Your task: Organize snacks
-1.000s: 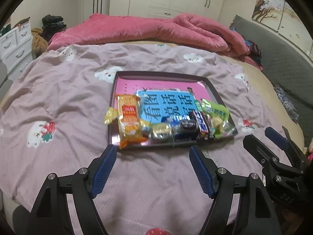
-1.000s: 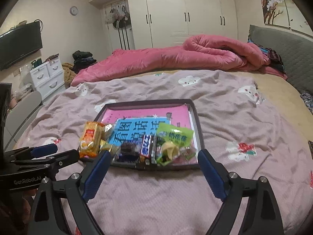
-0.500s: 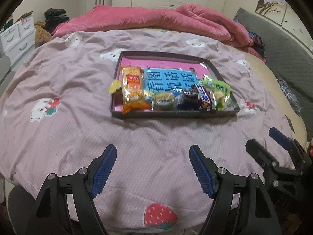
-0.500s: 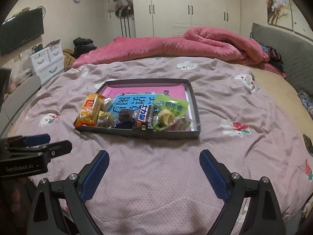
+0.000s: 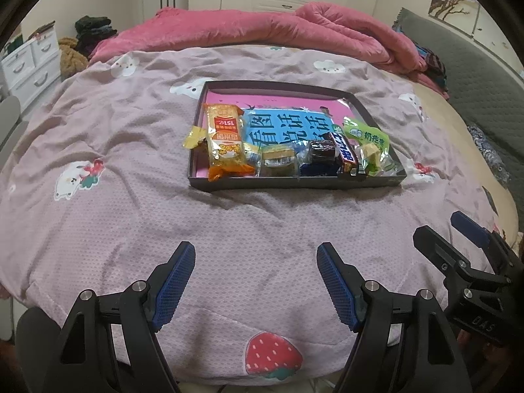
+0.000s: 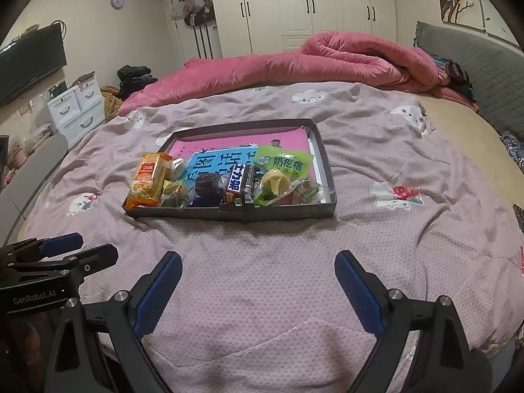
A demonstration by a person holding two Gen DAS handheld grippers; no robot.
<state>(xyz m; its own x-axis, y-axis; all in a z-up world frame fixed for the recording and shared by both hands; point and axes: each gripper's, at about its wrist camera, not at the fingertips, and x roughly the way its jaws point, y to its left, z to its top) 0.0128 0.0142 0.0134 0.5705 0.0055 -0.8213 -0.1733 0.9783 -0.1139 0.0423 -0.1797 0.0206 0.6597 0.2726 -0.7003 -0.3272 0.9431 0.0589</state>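
A dark shallow tray [image 5: 294, 183] [image 6: 235, 214] lies on the bed with a pink and blue book as its floor. Several snacks sit along its near side: an orange cracker pack [image 5: 224, 140] [image 6: 147, 180], a small yellow-wrapped cake [image 5: 278, 159], a dark chocolate piece [image 5: 322, 149] [image 6: 207, 184], a Snickers bar [image 5: 347, 154] [image 6: 238, 179] and a green bag [image 5: 368, 140] [image 6: 283, 170]. My left gripper [image 5: 255, 281] is open and empty, held well short of the tray. My right gripper [image 6: 258, 291] is open and empty, also short of the tray. Each shows at the edge of the other's view.
The tray rests on a mauve bedspread [image 5: 131, 196] with cartoon prints. A rolled pink duvet [image 5: 262, 29] lies at the far side. A grey headboard [image 6: 475, 62] is at right. White drawers [image 6: 77, 104] and a TV [image 6: 29, 62] stand at left.
Both grippers have drawn back from the tray toward the bed's near edge. The tray now looks farther away. Both stay open and empty.
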